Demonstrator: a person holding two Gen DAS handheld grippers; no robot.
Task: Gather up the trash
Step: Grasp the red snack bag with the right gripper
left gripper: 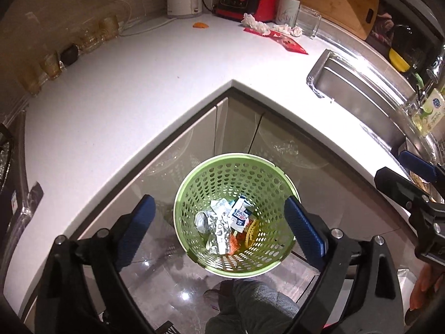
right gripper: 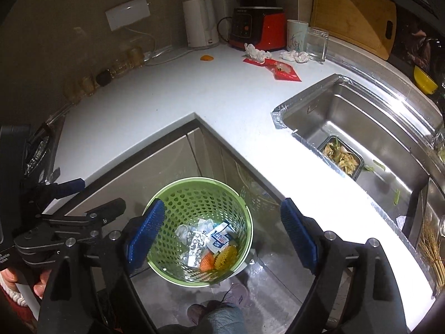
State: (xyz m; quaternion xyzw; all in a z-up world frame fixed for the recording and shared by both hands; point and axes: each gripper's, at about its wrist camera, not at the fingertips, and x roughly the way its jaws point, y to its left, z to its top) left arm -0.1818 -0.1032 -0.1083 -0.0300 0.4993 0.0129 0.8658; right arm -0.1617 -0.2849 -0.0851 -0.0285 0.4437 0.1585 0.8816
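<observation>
Both grippers hang over the green bin, which sits on the floor in the lower middle of each picture, tucked into the corner of the bench. The left gripper has its jaws wide apart and holds nothing. The right gripper is the same: jaws wide, nothing between them.

The bin already has trash in it: silver foil, a white and blue packet and some orange and yellow bits.

More trash waits far away at the top of the pictures. There are white crumpled tissues, a red wrapper and a small orange peel.

Here is what could go wrong:

- The tissues lie just beside a glass cup and a white mug. Wide jaws reaching in could bump the glass and tip it over.
- One tissue sits on the red wrapper. A grab could take only one and drag the other off.
- The red wrapper lies flat, so the jaws may slide over it.
- Tissues are light. If the jaws let go too soon, the tissue could land on the floor and miss the bin.
- The two grippers are close together and could knock each other.
</observation>
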